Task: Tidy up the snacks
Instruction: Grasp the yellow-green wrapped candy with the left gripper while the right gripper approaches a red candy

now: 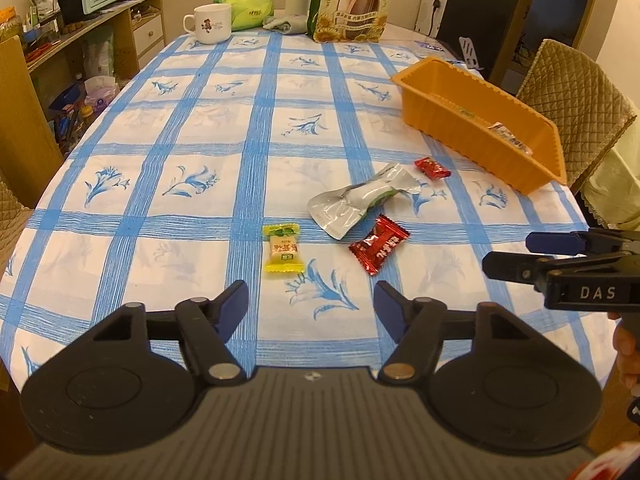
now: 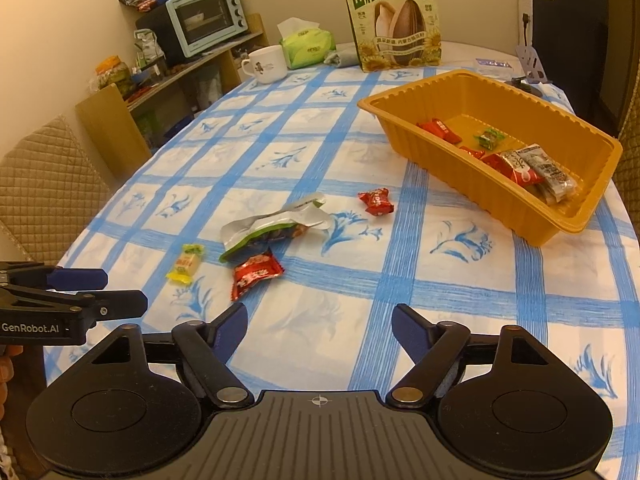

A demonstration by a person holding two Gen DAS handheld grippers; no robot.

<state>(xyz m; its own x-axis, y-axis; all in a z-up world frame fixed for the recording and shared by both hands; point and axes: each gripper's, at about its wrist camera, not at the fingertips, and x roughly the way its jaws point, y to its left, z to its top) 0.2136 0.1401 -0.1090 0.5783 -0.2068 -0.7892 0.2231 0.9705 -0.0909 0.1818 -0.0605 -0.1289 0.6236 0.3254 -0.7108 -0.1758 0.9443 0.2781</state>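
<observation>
Hiding tray [image 1: 448, 118] contents behind wall | right hand-held gripper [image 1: 506, 254] cropped

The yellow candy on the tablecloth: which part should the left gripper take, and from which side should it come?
Probably across the middle of the yellow candy, coming down from above. It lies flat on the tablecloth, long axis pointing away from the left gripper, so the two long sides face the open jaws. The crimped ends are thin. Nothing touches it.

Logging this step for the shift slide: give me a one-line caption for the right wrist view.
Right gripper open above the tablecloth, four loose snacks ahead, orange tray partly filled.
</observation>
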